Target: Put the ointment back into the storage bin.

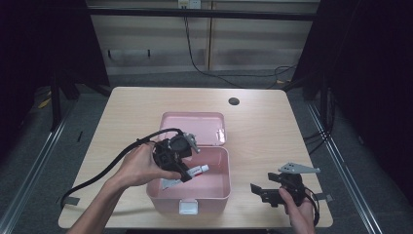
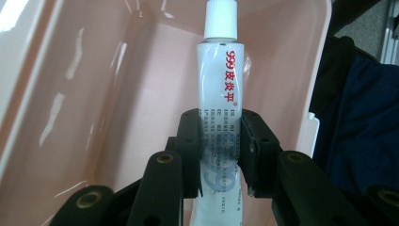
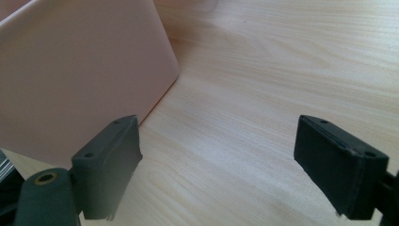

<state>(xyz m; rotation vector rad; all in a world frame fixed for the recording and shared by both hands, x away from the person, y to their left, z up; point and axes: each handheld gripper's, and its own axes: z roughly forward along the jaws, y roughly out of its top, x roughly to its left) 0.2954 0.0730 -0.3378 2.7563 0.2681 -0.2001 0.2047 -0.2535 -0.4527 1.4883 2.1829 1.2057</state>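
- High view, nearest me: my right hand [image 1: 298,210] holds the right tool [image 1: 261,191] low over the desk [image 1: 136,105], near its front right edge and to the right of the pink box, apart from it.
- That tool carries nothing; in the right gripper view its jaws stand wide apart over bare wood grain, with the pink box's outer wall [image 3: 80,80] just beside the left jaw.
- On top of it sits the grey three-cornered plate [image 1: 298,168].
- A little farther in, my left hand [image 1: 139,165] holds the left tool [image 1: 187,176] over the open pink box [image 1: 219,191], tilted down into it.
- The left tool is clamped on a white ointment tube [image 1: 197,170]; the tube points toward the right side of the box, cap end leading.
- From the left gripper view, the ointment tube [image 2: 221,117] runs up between the jaws, squeezed at its lower body, with red characters printed along it and the white screw cap [image 2: 220,19] at the far end.
- Around the tube I see the glossy pink inside of the box [image 2: 94,94]; whether the tube touches the floor of the box I cannot tell.
- A black cable [image 1: 107,168] trails from the left tool off the desk's left edge.
- Beyond the box body, its lid [image 1: 193,127] lies open flat on the desk, hinged at the far side.
- Farthest, a round dark cable hole [image 1: 234,101] sits near the desk's back edge.
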